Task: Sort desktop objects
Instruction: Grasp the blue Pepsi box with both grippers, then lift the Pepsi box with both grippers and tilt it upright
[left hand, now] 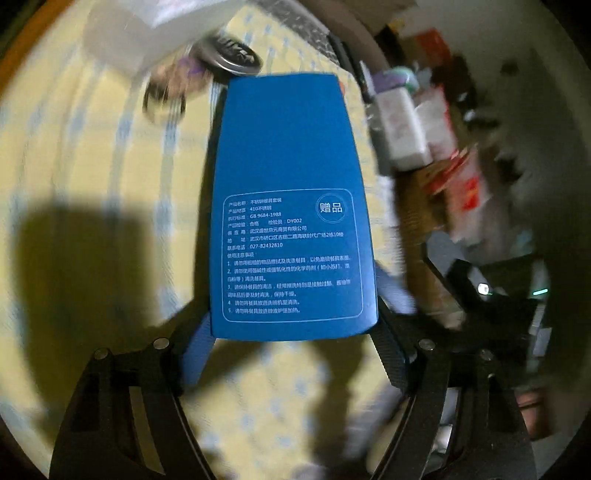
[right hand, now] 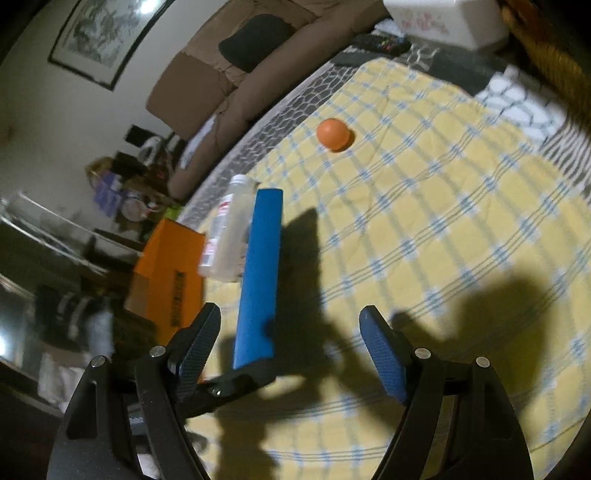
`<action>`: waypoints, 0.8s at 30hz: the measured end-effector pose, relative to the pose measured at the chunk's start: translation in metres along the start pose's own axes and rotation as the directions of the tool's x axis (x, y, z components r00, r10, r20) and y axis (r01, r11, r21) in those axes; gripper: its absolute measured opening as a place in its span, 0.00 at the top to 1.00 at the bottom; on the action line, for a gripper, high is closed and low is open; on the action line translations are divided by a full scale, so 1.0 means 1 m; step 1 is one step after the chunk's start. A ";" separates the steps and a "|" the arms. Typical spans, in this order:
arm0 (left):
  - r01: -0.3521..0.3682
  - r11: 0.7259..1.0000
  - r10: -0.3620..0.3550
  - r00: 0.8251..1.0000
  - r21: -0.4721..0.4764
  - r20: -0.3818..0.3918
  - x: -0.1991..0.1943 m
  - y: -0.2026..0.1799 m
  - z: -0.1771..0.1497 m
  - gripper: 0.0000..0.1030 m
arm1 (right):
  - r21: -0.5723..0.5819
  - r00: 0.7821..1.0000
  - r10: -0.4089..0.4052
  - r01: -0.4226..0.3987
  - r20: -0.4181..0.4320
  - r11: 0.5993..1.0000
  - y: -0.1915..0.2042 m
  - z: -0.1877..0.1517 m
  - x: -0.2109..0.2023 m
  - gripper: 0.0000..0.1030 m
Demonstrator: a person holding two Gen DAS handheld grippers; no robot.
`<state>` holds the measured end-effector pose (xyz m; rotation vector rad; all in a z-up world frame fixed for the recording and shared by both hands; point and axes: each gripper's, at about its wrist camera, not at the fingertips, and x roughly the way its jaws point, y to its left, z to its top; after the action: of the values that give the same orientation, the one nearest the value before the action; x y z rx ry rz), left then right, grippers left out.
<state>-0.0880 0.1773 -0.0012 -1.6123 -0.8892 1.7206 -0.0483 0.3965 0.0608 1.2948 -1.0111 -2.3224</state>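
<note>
My left gripper [left hand: 293,325] is shut on a flat blue box [left hand: 291,206] with white Chinese print, held above the yellow checked cloth [left hand: 92,184]. The same blue box shows edge-on in the right wrist view [right hand: 258,277], with the left gripper's black finger at its lower end. My right gripper [right hand: 291,328] is open and empty, just right of the box. An orange ball [right hand: 333,134] lies on the cloth farther off. A clear plastic bottle [right hand: 229,229] lies beside the box on its left.
A white box [left hand: 147,33], a dark round tin [left hand: 236,55] and a ring-like item [left hand: 164,99] lie at the cloth's far end. An orange carton [right hand: 170,273] stands off the table's left edge. A remote control [right hand: 380,42] and white tissue box [right hand: 450,18] sit far back.
</note>
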 end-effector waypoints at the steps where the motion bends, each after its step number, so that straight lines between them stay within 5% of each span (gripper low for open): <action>1: 0.049 0.998 -0.050 0.999 -0.034 -0.006 0.000 0.006 -0.003 0.26 | 0.012 1.000 0.024 -0.024 -0.007 1.000 0.000 0.000 0.001 0.23; 5: 0.218 0.966 -0.224 0.974 -0.139 -0.027 0.003 0.023 -0.019 0.26 | 0.049 0.990 0.137 -0.136 -0.029 0.990 0.003 -0.002 0.008 0.21; 11: 0.264 0.954 -0.270 0.962 -0.143 -0.024 0.002 0.029 -0.034 0.25 | 0.092 0.955 0.287 -0.280 -0.080 0.956 0.015 -0.003 0.024 0.21; 18: 0.044 0.999 -0.044 0.999 0.028 0.008 -0.027 0.017 -0.049 0.05 | 0.107 0.923 0.355 -0.342 -0.148 0.934 0.028 -0.009 0.045 0.21; 24: -0.108 0.982 0.101 0.993 0.155 0.056 -0.046 0.009 -0.060 0.05 | 0.097 0.894 0.410 -0.399 -0.179 0.912 0.042 -0.017 0.055 0.21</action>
<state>-0.0245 0.1390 0.0160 -1.5430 -0.6824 1.8591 -0.0680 0.3289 0.0503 1.1704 -1.1610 -1.8288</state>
